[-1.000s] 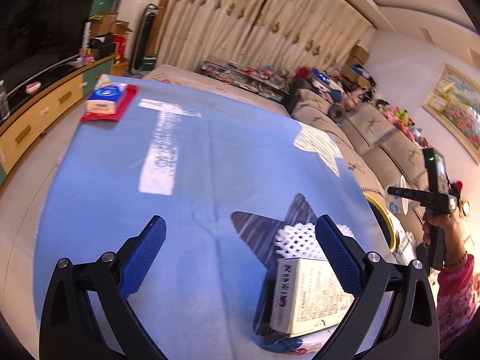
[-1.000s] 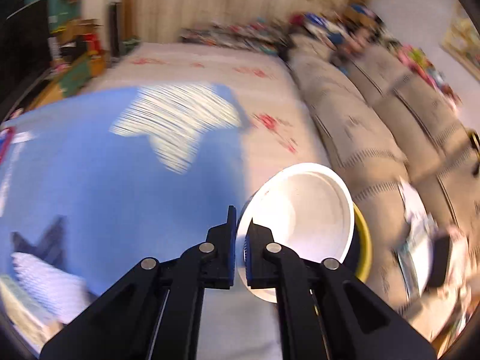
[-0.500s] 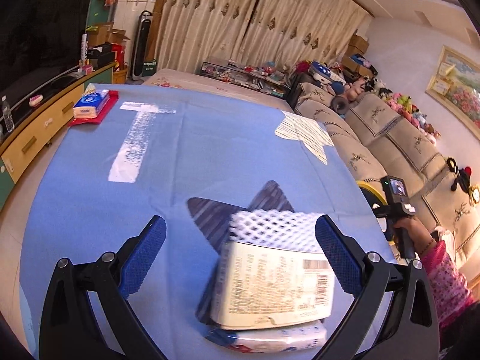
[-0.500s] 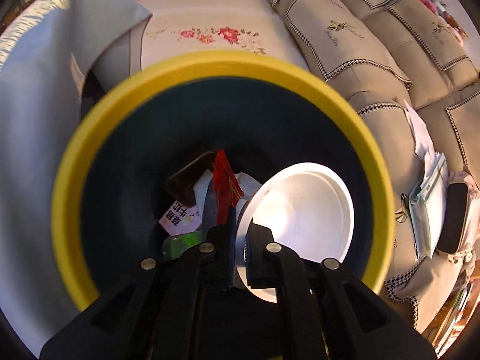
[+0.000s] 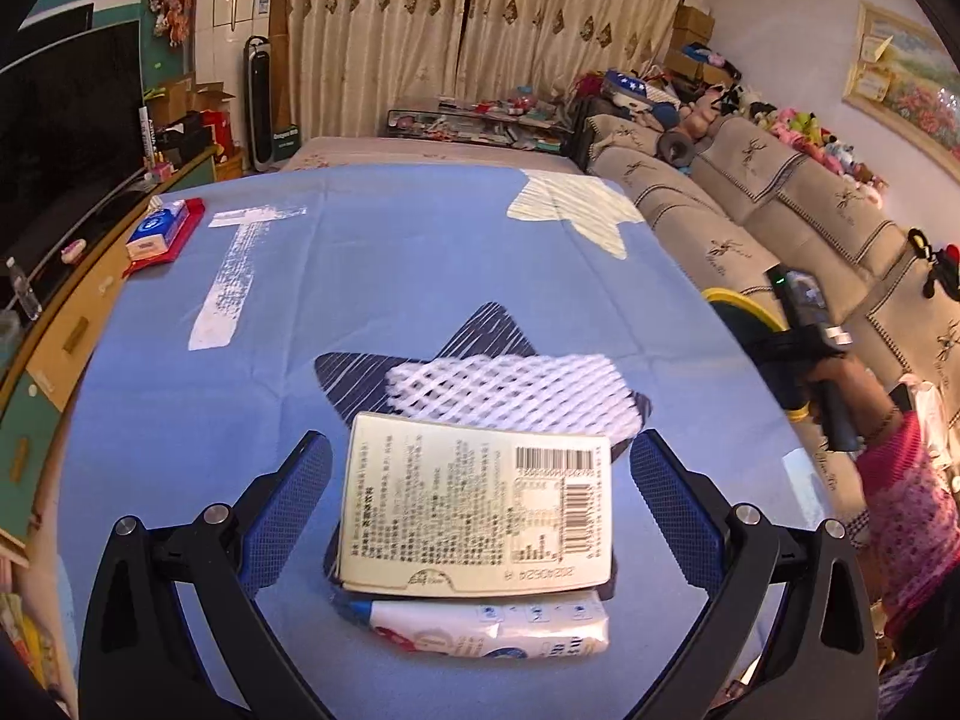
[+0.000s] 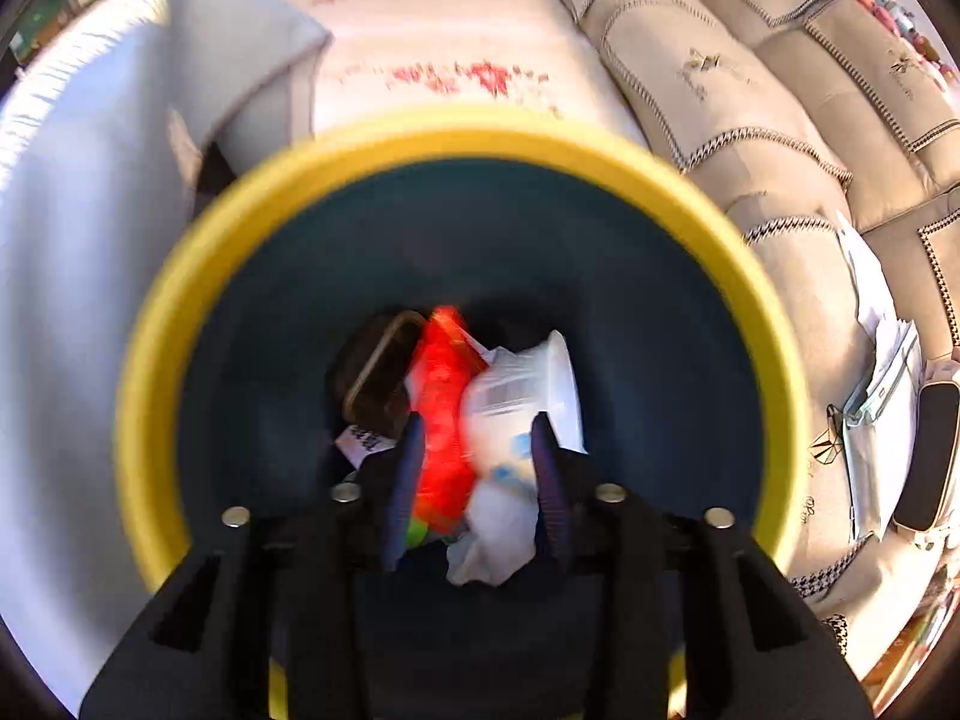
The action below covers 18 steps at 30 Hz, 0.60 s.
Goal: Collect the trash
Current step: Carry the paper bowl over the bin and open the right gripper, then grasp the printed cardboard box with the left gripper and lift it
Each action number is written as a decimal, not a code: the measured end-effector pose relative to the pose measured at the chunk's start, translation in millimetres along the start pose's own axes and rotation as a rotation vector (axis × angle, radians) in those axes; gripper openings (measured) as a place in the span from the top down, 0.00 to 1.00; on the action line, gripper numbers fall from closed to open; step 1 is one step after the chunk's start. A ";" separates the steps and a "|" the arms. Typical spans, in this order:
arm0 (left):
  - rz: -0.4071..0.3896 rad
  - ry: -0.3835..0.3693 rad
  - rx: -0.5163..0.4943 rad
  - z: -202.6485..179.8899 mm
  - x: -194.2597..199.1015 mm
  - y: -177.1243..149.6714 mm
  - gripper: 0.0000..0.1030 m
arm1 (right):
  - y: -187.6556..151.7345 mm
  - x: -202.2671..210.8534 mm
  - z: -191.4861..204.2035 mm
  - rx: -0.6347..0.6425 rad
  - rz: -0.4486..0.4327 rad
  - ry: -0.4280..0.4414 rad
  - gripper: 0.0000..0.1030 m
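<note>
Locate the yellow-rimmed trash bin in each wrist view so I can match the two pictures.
Left wrist view: only an arc of the yellow-rimmed trash bin shows at the right, past the blue tablecloth's edge, behind the right gripper.
Right wrist view: the bin fills the centre, seen from above, with trash inside.
Shared landmark: the beige sofa, just beyond the bin in both.

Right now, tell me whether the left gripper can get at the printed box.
Probably yes: the left gripper is open, its fingers straddling the printed box, which lies uncovered atop a tissue pack.
</note>
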<state>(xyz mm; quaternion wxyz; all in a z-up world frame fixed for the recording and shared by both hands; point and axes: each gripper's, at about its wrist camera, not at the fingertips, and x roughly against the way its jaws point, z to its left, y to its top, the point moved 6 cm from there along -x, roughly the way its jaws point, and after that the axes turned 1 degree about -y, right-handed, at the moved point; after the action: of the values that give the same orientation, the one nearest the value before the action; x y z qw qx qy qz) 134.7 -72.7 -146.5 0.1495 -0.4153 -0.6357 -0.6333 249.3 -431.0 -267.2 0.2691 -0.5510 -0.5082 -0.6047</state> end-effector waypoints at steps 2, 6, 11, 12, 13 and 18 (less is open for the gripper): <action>0.017 0.008 -0.018 -0.8 -3.4 -5.2 0.05 | -7.4 21.2 5.4 0.003 -0.047 0.046 0.55; 0.065 0.030 -0.065 -4.8 -20.4 -11.9 0.05 | -23.6 52.6 11.7 0.023 -0.121 0.115 0.51; 0.097 0.088 -0.095 -6.8 -36.0 -12.1 0.05 | -39.1 81.3 20.4 0.049 -0.188 0.177 0.46; 0.096 0.094 -0.104 -8.1 -36.3 -11.9 0.05 | -40.8 82.7 19.9 0.049 -0.192 0.195 0.45; 0.094 0.098 -0.120 -10.3 -36.1 -11.3 0.05 | -41.6 82.3 21.4 0.050 -0.194 0.208 0.44; 0.113 0.119 -0.154 -10.5 -27.4 -7.4 0.05 | -51.4 103.1 41.2 0.064 -0.225 0.279 0.44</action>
<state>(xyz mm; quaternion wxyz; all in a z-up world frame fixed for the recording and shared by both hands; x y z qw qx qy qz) 142.5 -90.7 -169.6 0.1902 -0.4224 -0.5508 -0.6943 194.4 -351.8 -191.8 0.2850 -0.3923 -0.5435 -0.6852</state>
